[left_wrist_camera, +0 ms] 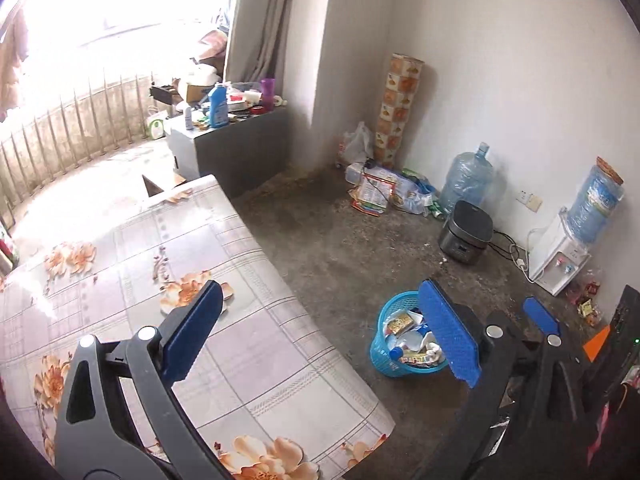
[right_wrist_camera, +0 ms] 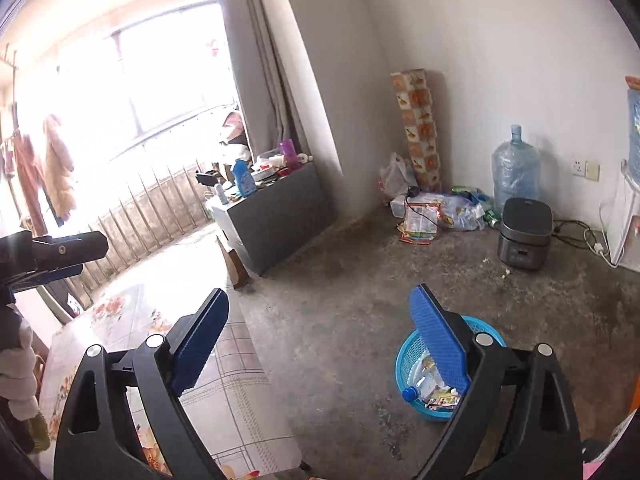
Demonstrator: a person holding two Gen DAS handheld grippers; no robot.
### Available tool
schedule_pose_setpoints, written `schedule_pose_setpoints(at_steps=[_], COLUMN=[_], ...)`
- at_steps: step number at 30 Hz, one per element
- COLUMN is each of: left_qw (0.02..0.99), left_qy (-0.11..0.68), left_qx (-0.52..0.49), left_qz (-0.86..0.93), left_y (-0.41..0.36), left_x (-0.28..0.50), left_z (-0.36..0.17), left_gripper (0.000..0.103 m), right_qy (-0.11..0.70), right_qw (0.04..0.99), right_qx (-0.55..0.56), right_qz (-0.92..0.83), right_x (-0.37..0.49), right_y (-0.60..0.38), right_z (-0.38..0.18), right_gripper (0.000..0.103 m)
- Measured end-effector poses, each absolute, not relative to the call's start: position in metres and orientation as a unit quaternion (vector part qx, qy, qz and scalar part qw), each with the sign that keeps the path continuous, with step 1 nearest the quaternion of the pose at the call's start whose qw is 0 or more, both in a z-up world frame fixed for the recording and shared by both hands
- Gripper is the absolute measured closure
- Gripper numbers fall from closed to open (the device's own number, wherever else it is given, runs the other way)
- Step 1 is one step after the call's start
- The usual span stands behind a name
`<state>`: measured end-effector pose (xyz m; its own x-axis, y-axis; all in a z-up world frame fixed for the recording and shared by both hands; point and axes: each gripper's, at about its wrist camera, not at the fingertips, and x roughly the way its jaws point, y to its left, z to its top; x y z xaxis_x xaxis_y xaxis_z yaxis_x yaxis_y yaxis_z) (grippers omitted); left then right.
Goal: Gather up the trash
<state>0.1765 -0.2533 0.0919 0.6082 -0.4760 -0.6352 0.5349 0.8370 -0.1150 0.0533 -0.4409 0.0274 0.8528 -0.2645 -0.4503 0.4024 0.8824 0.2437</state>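
A blue plastic trash basket (left_wrist_camera: 386, 354) stands on the concrete floor, filled with wrappers, paper and a bottle; it also shows in the right wrist view (right_wrist_camera: 408, 360). My left gripper (left_wrist_camera: 320, 336) is open and empty, held above the edge of the table with the floral cloth (left_wrist_camera: 132, 248). My right gripper (right_wrist_camera: 324, 344) is open and empty, held above the floor, its right finger in front of the basket. The right gripper's blue pad (left_wrist_camera: 540, 314) shows at the right of the left wrist view.
A pile of bags and packets (left_wrist_camera: 392, 192) lies in the far corner. A black rice cooker (left_wrist_camera: 466, 232), a water jug (left_wrist_camera: 466, 178) and a water dispenser (left_wrist_camera: 560, 256) stand along the right wall. A grey cabinet (left_wrist_camera: 236, 148) with bottles stands by the balcony.
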Motion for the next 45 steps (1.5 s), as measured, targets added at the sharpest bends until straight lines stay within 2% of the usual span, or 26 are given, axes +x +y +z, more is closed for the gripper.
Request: schedule_pose_setpoints(at_steps=[4, 9, 17, 26, 45], left_qw=[0.922, 0.92, 0.878, 0.881, 0.883], left_qy=[0.331, 0.372, 0.471, 0.467, 0.46], left_qx=[0.023, 0.004, 0.039, 0.046, 0.067], left_qz=[-0.2, -0.126, -0.069, -0.063, -0.068], left_y=[-0.188, -0.133, -0.108, -0.108, -0.119], left_x=[0.155, 0.133, 0.106, 0.105, 0.103], left_z=[0.077, 0.035, -0.04, -0.043, -0.038], left_gripper=[0.009, 0.009, 0.009, 0.009, 0.009], right_qy=[0.21, 0.246, 0.403, 0.444, 0.45], right_qw=[0.965, 0.962, 0.904, 0.876, 0.873], right_qx=[0.102, 0.049, -0.013, -0.022, -0.016], right_qz=[-0.121, -0.11, -0.14, -0.188, -0.188], right_x=[0.055, 0.052, 0.057, 0.049, 0.048], right_y=[-0.382, -0.329, -0.304, -0.322, -0.33], right_z=[0.047, 0.038, -0.025, -0.039, -0.042], right_gripper=[0.006, 0.006, 0.006, 0.007, 0.007])
